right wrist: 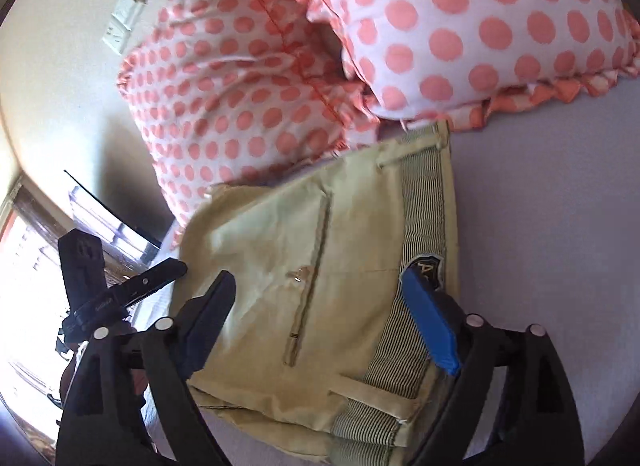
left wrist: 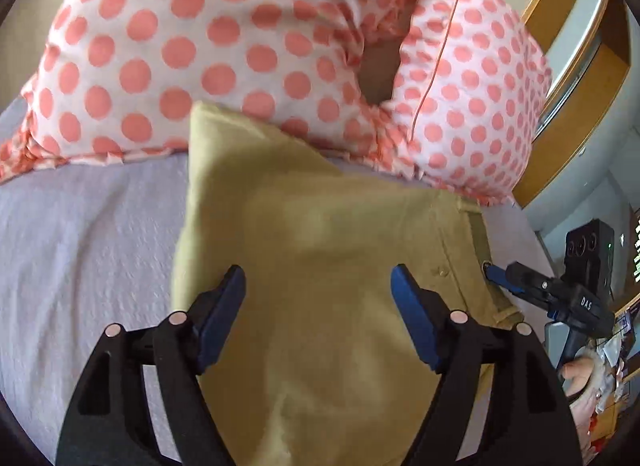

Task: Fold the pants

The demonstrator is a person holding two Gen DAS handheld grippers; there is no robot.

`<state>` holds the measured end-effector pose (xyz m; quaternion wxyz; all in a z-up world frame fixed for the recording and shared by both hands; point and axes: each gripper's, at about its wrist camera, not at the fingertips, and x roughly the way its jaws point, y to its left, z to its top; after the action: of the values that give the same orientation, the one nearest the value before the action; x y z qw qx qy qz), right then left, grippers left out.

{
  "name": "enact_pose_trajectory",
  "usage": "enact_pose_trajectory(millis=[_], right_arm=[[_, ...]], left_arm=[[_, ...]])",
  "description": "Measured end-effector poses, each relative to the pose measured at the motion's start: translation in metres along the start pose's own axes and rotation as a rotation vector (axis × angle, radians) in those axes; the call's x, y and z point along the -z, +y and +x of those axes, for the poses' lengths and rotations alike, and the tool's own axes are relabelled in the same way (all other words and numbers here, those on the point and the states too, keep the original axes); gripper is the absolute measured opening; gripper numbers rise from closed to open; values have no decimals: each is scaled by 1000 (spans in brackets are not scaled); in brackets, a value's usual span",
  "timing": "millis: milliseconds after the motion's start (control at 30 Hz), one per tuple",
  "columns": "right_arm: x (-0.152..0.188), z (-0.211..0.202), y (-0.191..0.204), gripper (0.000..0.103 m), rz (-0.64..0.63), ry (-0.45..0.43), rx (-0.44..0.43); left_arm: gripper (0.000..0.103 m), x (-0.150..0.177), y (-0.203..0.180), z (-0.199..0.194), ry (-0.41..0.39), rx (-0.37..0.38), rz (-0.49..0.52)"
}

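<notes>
The khaki pants (left wrist: 320, 266) lie folded on the lilac bed sheet (left wrist: 88, 234), their far end against the dotted pillows. My left gripper (left wrist: 318, 294) is open and empty just above the folded cloth. In the right wrist view the pants (right wrist: 280, 266) show the waistband with its striped lining (right wrist: 422, 225), a back pocket slit and a label. My right gripper (right wrist: 320, 294) is open and empty over the waistband end. The right gripper also shows in the left wrist view (left wrist: 520, 278) at the waistband edge. The left gripper shows in the right wrist view (right wrist: 160, 274) at the left.
Two white pillows with pink dots (left wrist: 200, 45) (right wrist: 460, 25) lie at the head of the bed, touching the pants. A wooden headboard (left wrist: 580, 105) stands at the right. A wall socket (right wrist: 120, 25) is on the cream wall. A window (right wrist: 24, 266) is at the left.
</notes>
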<state>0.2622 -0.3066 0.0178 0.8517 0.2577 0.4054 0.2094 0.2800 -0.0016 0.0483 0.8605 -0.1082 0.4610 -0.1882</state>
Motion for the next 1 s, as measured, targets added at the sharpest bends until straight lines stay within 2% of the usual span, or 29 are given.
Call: enact_pose_trajectory(millis=[33, 67, 100, 133, 167, 200, 267, 333, 400, 500, 567, 733, 800, 1000], right_arm=[[1, 5, -3, 88, 20, 15, 17], [3, 3, -2, 88, 28, -2, 21], [5, -1, 2, 88, 37, 0, 62], [9, -7, 6, 91, 36, 1, 107], [14, -14, 13, 93, 20, -8, 150], [23, -22, 21, 101, -8, -27, 190], [49, -37, 39, 102, -79, -66, 263], [77, -44, 52, 102, -140, -67, 323], [107, -44, 61, 102, -189, -62, 409], [135, -34, 63, 102, -185, -4, 391], [142, -31, 71, 102, -228, -30, 453], [150, -16, 81, 102, -299, 9, 560], [151, -17, 81, 102, -290, -3, 562], [152, -17, 82, 102, -289, -4, 569]], left_arm=[[71, 5, 3, 13, 46, -31, -12], [72, 7, 1, 11, 7, -57, 4], [72, 11, -1, 7, 1, -102, 12], [72, 15, -1, 3, 12, -118, 11], [72, 22, 1, -6, 4, -104, 16], [73, 31, 3, -17, -15, -98, 36], [83, 56, -7, -39, -50, -145, 88], [95, 87, -13, -56, -62, -207, 116], [97, 115, -15, -68, -55, -250, 115], [97, 148, -17, -73, -27, -266, 111], [97, 157, -18, -69, -14, -284, 107], [101, 161, -21, -66, -32, -340, 105], [101, 165, -27, -63, -39, -383, 144], [101, 168, -25, -65, -78, -378, 135]])
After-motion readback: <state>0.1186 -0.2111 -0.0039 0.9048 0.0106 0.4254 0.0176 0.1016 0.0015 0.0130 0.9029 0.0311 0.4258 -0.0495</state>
